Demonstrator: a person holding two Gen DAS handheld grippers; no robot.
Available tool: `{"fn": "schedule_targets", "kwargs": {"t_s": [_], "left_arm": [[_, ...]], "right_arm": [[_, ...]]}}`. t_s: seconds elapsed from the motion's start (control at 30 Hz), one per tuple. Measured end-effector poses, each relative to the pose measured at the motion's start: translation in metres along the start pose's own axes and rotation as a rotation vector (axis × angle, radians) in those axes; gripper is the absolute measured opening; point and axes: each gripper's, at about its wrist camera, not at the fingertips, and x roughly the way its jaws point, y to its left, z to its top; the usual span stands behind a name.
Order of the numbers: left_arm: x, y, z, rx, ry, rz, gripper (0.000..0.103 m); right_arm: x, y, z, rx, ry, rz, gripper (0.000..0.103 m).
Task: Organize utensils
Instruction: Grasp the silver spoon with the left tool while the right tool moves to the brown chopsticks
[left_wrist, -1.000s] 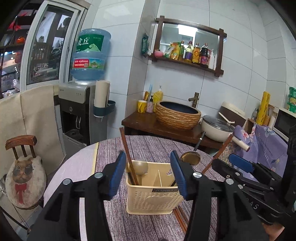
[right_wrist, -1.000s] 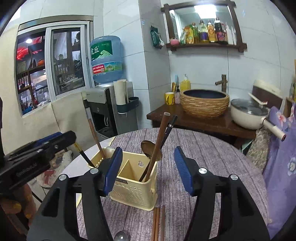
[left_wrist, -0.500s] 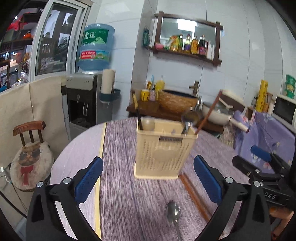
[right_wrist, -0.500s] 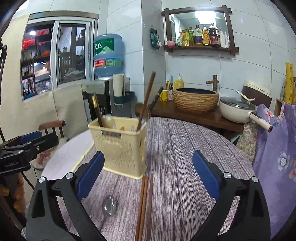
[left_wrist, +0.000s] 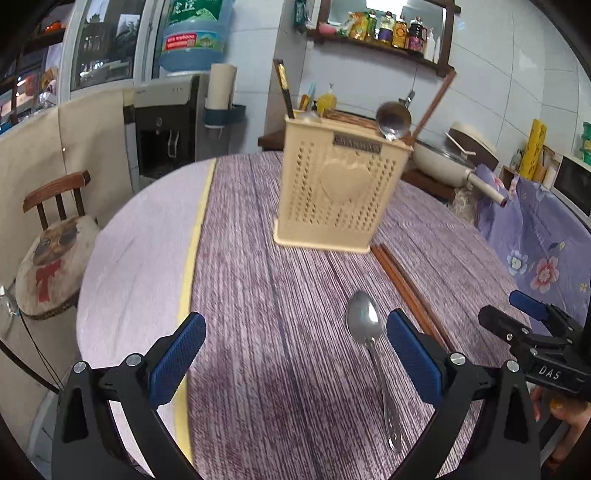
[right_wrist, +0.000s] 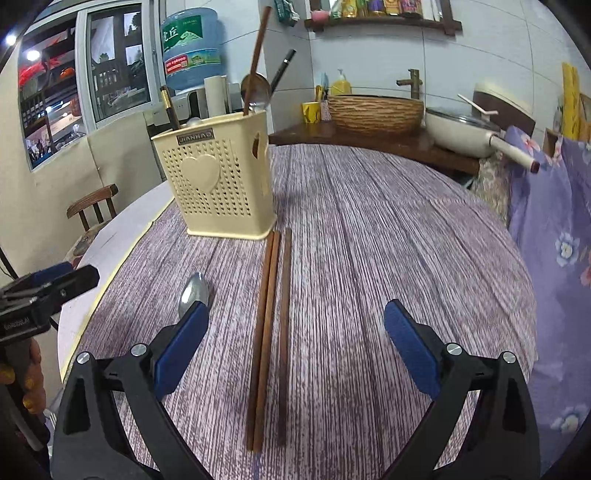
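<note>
While both claws (left_wrist: 293, 354) (right_wrist: 295, 341) gape empty, only the right view shows 3 chopsticks (right_wrist: 271, 332).

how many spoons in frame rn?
3 visible: one metal spoon lying on the table near the left gripper; two standing in the utensil holder, bowls and up. More may be hidden inside.

Bare tabletop (right_wrist: 388, 240) right of chopsticks (right_wrist: 271, 332); utensil basket (right_wrist: 218, 184) blocks beyond; spoon (left_wrist: 369, 343) left.

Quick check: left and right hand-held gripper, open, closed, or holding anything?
Left hand-held gripper: open, holding nothing.
Right hand-held gripper: open, holding nothing.
</note>
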Motion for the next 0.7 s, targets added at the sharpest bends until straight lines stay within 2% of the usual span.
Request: {"fn": "schedule_targets", "kwargs": {"t_s": [0.1, 0.2, 0.3, 0.43, 0.6, 0.7], "left_arm": [[0.008, -0.011, -0.008, 0.026, 0.039, -0.016, 0.094], [0.019, -0.026, -0.011, 0.062, 0.082, -0.037, 0.085], [0.032, -0.041, -0.012, 0.109, 0.113, -0.024, 0.081], [0.055, -0.057, -0.012, 0.155, 0.159, 0.004, 0.070], [0.079, -0.067, -0.009, 0.158, 0.210, 0.029, 0.067], [0.088, -0.070, -0.008, 0.154, 0.235, 0.029, 0.060]], "right_arm": [[0.001, -0.003, -0.012, 0.004, 0.012, -0.009, 0.095], [-0.001, -0.005, -0.020, 0.012, 0.022, -0.019, 0.095], [-0.002, -0.010, -0.024, 0.017, 0.038, -0.043, 0.095], [-0.006, -0.021, -0.026, 0.037, 0.038, -0.057, 0.095], [-0.012, -0.031, -0.027, 0.055, 0.033, -0.058, 0.095], [-0.012, -0.035, -0.028, 0.058, 0.044, -0.061, 0.095]]}}
